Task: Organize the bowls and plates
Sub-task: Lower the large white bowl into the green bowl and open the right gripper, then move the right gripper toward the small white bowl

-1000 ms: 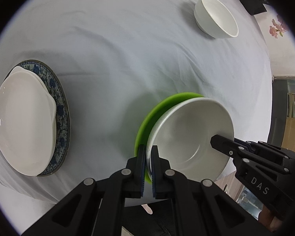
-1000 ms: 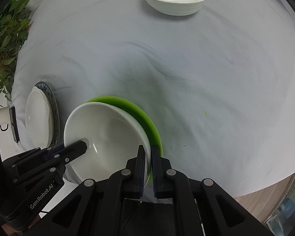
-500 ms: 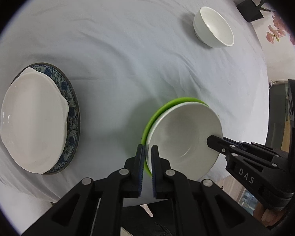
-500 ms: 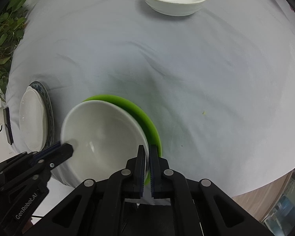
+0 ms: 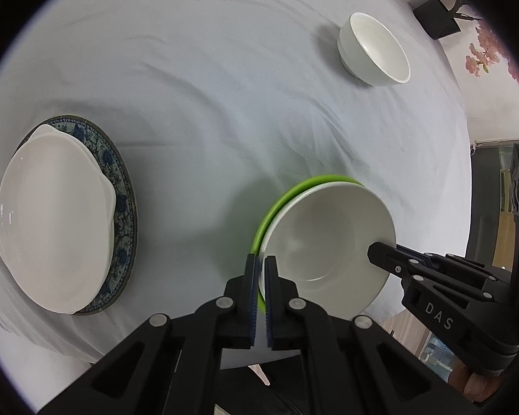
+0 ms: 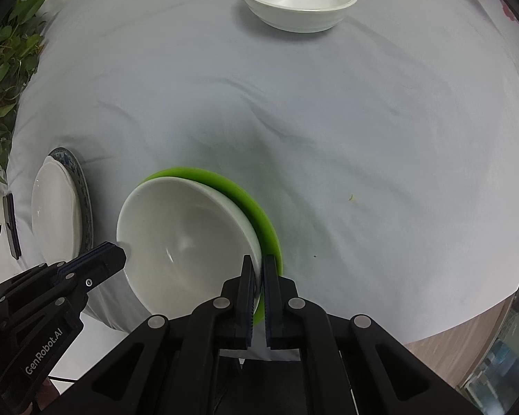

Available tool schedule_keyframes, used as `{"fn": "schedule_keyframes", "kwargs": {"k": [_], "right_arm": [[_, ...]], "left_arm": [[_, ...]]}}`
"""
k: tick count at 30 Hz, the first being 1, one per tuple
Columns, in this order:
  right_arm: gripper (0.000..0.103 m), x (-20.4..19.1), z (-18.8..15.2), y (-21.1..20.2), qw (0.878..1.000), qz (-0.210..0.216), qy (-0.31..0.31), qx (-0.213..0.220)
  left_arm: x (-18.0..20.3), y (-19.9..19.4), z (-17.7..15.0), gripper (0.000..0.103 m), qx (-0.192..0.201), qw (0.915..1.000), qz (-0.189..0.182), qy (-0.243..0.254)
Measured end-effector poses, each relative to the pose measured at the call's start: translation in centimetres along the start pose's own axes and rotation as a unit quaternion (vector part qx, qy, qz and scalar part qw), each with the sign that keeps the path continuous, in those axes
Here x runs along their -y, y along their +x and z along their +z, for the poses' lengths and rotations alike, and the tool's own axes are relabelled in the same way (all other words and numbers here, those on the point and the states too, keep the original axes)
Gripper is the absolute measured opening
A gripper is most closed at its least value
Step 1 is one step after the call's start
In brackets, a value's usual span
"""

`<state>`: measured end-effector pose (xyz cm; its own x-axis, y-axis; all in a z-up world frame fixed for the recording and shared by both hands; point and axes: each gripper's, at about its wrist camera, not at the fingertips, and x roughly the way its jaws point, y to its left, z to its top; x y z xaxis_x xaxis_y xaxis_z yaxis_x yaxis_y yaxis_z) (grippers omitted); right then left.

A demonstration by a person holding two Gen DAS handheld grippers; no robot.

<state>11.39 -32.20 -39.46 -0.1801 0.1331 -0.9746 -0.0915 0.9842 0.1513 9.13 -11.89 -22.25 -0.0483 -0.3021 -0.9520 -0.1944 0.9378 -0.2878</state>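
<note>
Near the front edge of the white-clothed table (image 5: 225, 86), the left gripper (image 5: 259, 276) and the right gripper (image 6: 257, 276) are each pinching opposite rims of a stacked pair: a large white bowl (image 5: 328, 242) sitting on a green plate (image 5: 264, 218). Both sets of jaws are standing narrow, clamped on the rims, and the shadow on the cloth suggests the pair is being carried just above the table rather than resting on it.

The step in hand looks like moving this pair toward the other stack. Toward the left edge, a white plate (image 5: 52, 221) is lying on a blue-patterned plate (image 5: 123, 207). The next move probably calls for keeping both grips level so the bowl is not sliding off, then setting the pair down together.

Counting: 3 plates (1 green, 1 white, 1 blue-patterned) and 2 bowls, the second being a smaller white bowl (image 5: 373, 50) standing alone near the far edge. A leafy plant (image 6: 7, 52) is showing beyond the left edge.
</note>
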Motion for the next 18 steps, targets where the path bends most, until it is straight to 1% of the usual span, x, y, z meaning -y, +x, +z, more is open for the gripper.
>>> {"fn": "schedule_keyframes", "kwargs": {"k": [5,7,8,9,10,11,13,14,15,16,17,18], "right_arm": [[0.004,-0.5,0.3,0.0,1.000,0.000,-0.003,-0.006],[0.008,-0.6,0.3,-0.4,1.000,0.002,-0.003,-0.008],[0.027,-0.6,0.3,-0.9,1.000,0.002,-0.003,-0.003],[0.058,-0.4,0.2,-1.5,1.000,0.001,-0.003,0.007],[0.069,-0.2,0.2,-2.2,1.000,0.003,-0.002,0.021],[0.071,0.0,0.2,-3.0,0.999,0.005,-0.006,0.036],[0.071,0.3,0.2,-3.9,0.999,0.007,-0.020,0.050],[0.071,0.7,0.2,-4.0,0.998,0.017,-0.023,0.051],[0.067,1.0,0.2,-3.8,0.998,0.028,-0.024,0.044],[0.062,1.3,0.2,-3.4,0.998,0.038,-0.025,0.032],[0.052,1.7,0.3,-3.1,0.998,0.042,-0.026,0.024],[0.046,2.1,0.1,-2.0,0.999,0.043,-0.029,0.016]], "left_arm": [[-0.1,-0.2,0.1,0.003,-0.002,1.0000,0.003,0.000],[-0.3,-0.6,0.0,0.003,0.003,1.0000,0.000,-0.003],[-0.4,-0.9,0.0,0.003,0.006,1.0000,-0.002,-0.003],[-0.5,-1.2,-0.1,0.003,0.011,0.9999,-0.005,-0.004],[-0.6,-1.4,-0.1,0.003,0.014,0.9999,-0.008,-0.005],[-0.8,-1.6,-0.2,0.006,0.016,0.9997,-0.015,-0.006],[-1.1,-1.4,-0.2,0.022,0.012,0.9995,-0.028,-0.010],[-1.2,-1.1,-0.2,0.039,0.007,0.9994,-0.031,-0.014],[-1.3,-0.9,-0.2,0.044,0.003,0.9991,-0.037,-0.019],[-1.4,-0.6,-0.2,0.044,0.001,0.9983,-0.053,-0.024],[-1.3,-0.4,-0.2,0.044,-0.001,0.9973,-0.068,-0.025],[-1.3,-0.1,-0.2,0.044,-0.004,0.9965,-0.079,-0.026]]}}
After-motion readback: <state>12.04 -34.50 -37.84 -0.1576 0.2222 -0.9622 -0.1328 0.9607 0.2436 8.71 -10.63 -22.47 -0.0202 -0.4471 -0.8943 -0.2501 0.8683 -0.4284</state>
